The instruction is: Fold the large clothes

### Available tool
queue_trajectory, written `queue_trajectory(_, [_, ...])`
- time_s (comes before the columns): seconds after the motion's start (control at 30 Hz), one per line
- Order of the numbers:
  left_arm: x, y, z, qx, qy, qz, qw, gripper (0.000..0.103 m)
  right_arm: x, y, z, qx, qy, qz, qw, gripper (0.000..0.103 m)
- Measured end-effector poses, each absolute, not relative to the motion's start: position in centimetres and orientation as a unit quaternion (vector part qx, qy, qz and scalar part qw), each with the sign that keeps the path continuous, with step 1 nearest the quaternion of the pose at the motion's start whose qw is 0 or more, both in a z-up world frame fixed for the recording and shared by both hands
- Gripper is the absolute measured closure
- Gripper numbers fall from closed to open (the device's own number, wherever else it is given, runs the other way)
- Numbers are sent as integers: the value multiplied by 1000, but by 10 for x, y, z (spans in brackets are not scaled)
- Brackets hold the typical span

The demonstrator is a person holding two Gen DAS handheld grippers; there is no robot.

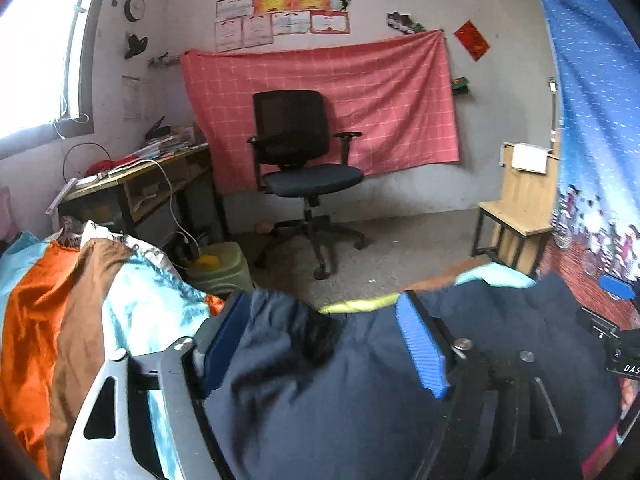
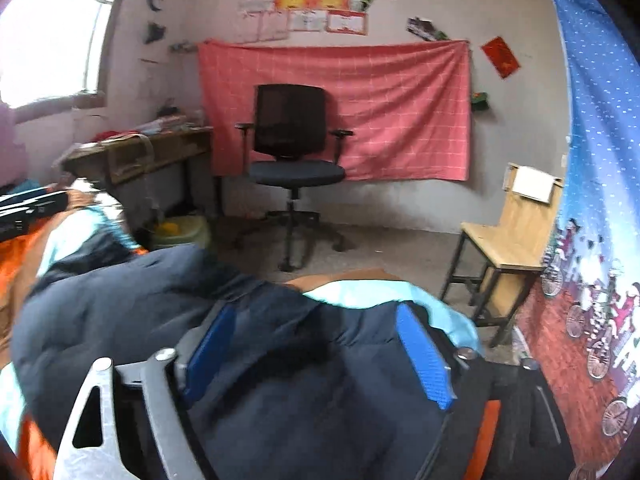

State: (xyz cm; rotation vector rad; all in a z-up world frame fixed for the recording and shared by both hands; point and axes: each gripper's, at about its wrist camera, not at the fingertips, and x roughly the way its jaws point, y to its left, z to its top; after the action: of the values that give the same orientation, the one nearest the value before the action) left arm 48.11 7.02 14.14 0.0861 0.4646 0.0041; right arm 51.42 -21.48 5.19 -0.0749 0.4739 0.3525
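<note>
Across the striped bed cover (image 1: 60,312), I see both my left tool (image 1: 324,340) and right tool (image 2: 316,344) spread wide around the soft, bulky navy jacket (image 1: 320,400), best pinched at its 12 o'clock hem.

Garment (image 1: 320,392): dark navy, plain, with a yellow-green strip (image 1: 360,303) at its far edge. Left gripper (image 1: 324,316): bright blue ribbed pads on silver-grey metal. Right gripper (image 2: 316,328): same blue pads, same silver frame. Bedcover (image 1: 68,312): satin bands of orange, brown and pale turquoise. Wall cloth (image 1: 320,100): salmon red with a thin white grid. Office chair (image 1: 304,160): black back, dark seat. Curtain (image 2: 592,160): blue with white flecks, a red-brown brick and bicycle print lower down. Wooden chair (image 2: 504,236): light wood on black legs. Walls: pale grey.
</note>
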Motion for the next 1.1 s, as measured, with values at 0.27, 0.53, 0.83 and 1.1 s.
queue_trajectory(0.27, [432, 57, 83, 25, 304, -58, 950, 24, 465, -221, 13, -49, 274, 220, 935, 11])
queue_trajectory(0.53, [468, 38, 63, 65, 317, -7, 946, 9, 498, -214, -9, -18, 300, 207, 931, 7])
queue_trajectory(0.83, [531, 71, 57, 5, 315, 73, 946, 8, 576, -185, -19, -18, 338, 188, 922, 6])
queue_trajectory(1.1, [555, 82, 48, -20, 308, 75, 948, 5, 618, -187, -43, 16, 373, 187, 909, 0])
